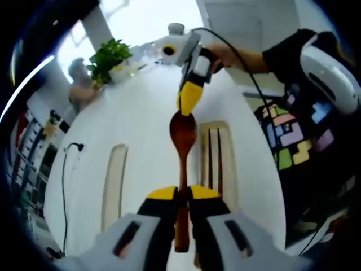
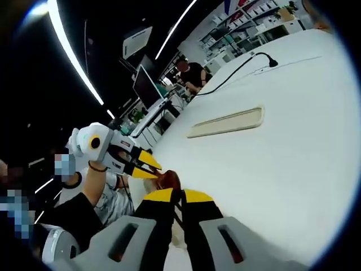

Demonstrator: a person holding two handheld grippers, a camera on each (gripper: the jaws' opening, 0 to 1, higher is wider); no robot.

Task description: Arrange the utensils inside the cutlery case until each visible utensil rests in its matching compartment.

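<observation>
A brown wooden spoon (image 1: 183, 135) hangs above the white table (image 1: 146, 113), held at both ends. My left gripper (image 1: 183, 195) is shut on its handle, yellow tips pressed to either side. My right gripper (image 1: 190, 97) comes in from the upper right of the left gripper view, its yellow tips closed on the tip of the bowl. In the right gripper view my right gripper (image 2: 179, 196) has its jaws nearly together, with the spoon's bowl (image 2: 169, 179) just past them and the left gripper (image 2: 148, 164) behind it. Two dark chopsticks (image 1: 214, 158) lie in a beige compartment (image 1: 228, 155) under the spoon.
A second long beige compartment (image 1: 114, 180) lies to the left, also seen as the beige compartment (image 2: 225, 122). A black cable (image 1: 70, 149) crosses the table's left side. A green plant (image 1: 110, 56) stands at the far end. People sit beyond the table edge.
</observation>
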